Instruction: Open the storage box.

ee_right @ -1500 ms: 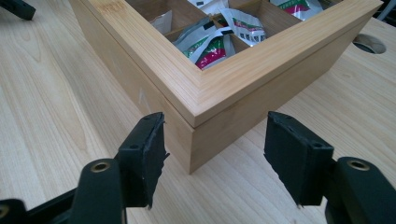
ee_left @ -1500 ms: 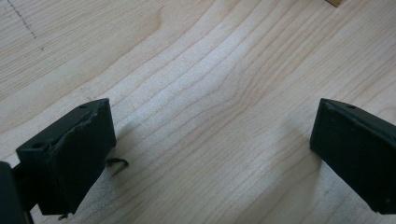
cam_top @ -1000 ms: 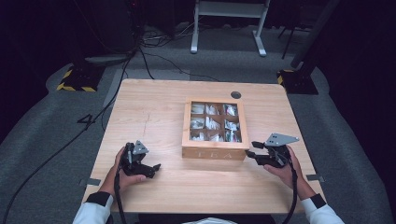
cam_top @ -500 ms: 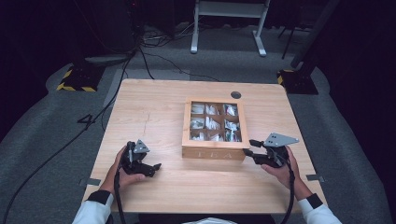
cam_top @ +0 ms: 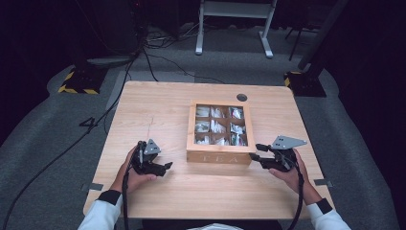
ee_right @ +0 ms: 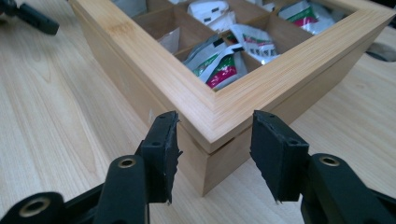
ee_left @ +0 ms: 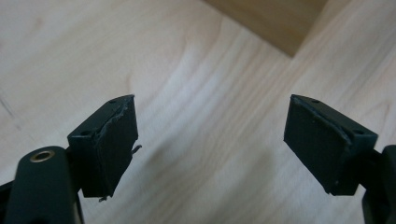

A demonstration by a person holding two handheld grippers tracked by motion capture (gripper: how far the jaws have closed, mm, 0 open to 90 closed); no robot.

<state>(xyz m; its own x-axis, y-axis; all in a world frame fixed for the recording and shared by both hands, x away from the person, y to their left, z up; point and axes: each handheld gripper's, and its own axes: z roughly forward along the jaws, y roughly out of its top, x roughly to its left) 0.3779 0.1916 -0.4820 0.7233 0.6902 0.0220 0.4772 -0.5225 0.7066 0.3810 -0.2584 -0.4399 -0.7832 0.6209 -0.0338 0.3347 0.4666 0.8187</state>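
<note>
A wooden tea box with a windowed lid stands at the table's middle, and sachets show in its compartments. My right gripper is open at the box's front right corner. In the right gripper view the jaws straddle that corner of the box, beside red and green sachets. My left gripper rests open on the table, left of the box. In the left gripper view bare wood lies between its jaws, with a corner of the box beyond.
A round cable hole sits in the table behind the box. Cables trail from both grippers off the front edge. A white stand and floor cables lie beyond the far edge. The left gripper appears far off in the right gripper view.
My right gripper has moved left until its jaws reach the box's front right corner. The left gripper has hardly shifted.
</note>
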